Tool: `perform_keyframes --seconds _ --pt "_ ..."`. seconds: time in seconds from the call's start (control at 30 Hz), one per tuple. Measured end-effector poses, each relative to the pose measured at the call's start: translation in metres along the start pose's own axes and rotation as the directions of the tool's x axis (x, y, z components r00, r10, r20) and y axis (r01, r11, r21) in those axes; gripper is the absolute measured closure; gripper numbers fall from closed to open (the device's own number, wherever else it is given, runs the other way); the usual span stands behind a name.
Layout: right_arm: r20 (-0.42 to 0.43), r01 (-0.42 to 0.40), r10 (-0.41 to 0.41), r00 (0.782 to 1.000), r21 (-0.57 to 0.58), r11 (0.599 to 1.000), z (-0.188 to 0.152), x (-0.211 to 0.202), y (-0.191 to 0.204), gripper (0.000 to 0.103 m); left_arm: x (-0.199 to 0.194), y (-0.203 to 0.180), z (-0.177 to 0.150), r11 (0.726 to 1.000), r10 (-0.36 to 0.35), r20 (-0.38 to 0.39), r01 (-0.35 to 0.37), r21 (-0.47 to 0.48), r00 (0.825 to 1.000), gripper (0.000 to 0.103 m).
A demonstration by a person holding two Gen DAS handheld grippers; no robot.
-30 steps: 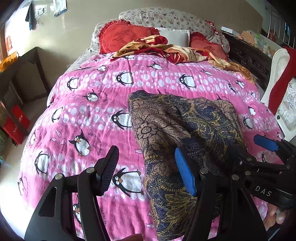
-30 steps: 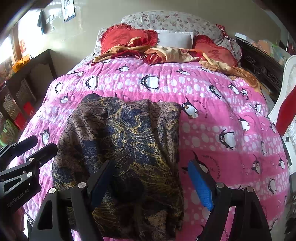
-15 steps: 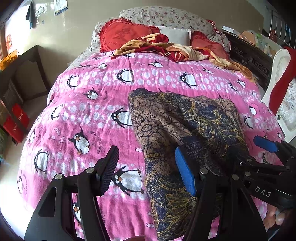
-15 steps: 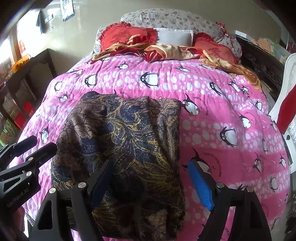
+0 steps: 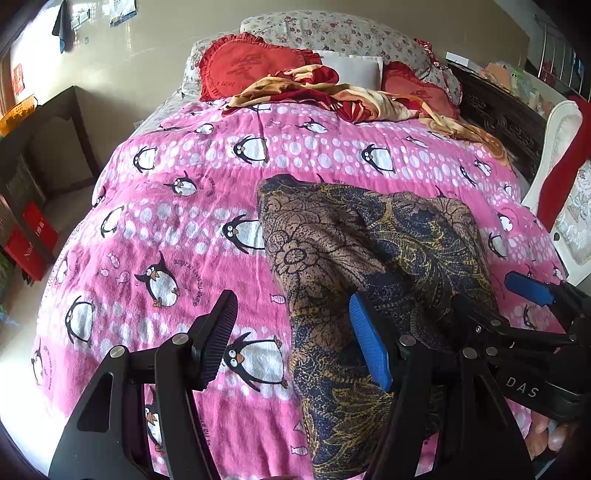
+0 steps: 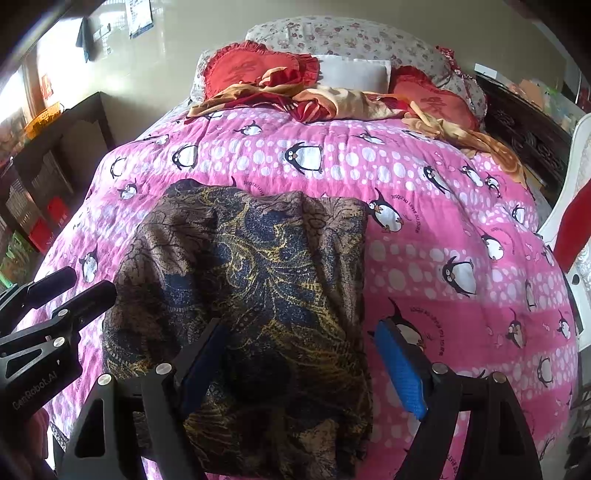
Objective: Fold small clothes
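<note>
A bed (image 5: 207,206) fills both views, covered by a pink blanket (image 6: 443,229) printed with penguins and white dots. Far beyond both claws, at the head of the bed, lie two red ruffled cushions (image 5: 247,66), a floral pillow (image 6: 354,33) and a rumpled orange and red cloth (image 5: 332,92). A cream wall rises behind them; dark shelving (image 6: 48,177) stands off to the left claw's outer side.

The folded garment (image 6: 258,280) lies flat on the blanket, its long axis running from the claws toward the pillows. Its fabric is brown with dark blue and gold paisley and flower patterns, with soft creases.

The left claw (image 5: 291,339) stands wide, holding nothing, over the garment's left edge. The right claw (image 6: 299,362) also stands wide, empty, over the garment's near right part.
</note>
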State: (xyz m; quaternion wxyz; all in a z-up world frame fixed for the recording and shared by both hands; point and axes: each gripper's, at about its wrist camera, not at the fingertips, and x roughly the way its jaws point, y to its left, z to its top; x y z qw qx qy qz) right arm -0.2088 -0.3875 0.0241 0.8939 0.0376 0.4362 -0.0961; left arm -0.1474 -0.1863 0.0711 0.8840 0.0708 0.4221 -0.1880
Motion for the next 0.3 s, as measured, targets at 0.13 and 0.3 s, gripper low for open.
perform_keyframes --seconds 0.13,0.3 --pt "-0.005 -0.002 0.002 1.0 -0.004 1.0 0.0004 0.0018 0.0003 0.023 0.0021 0.0002 -0.0003 1.0 -0.005 0.002 0.005 0.0 1.0 0.04" --pt "-0.006 -0.006 0.006 1.0 -0.001 1.0 0.0004 0.0065 -0.0028 0.023 0.0046 0.0058 0.0013 1.0 -0.011 0.012 0.011 0.001 1.0 0.04"
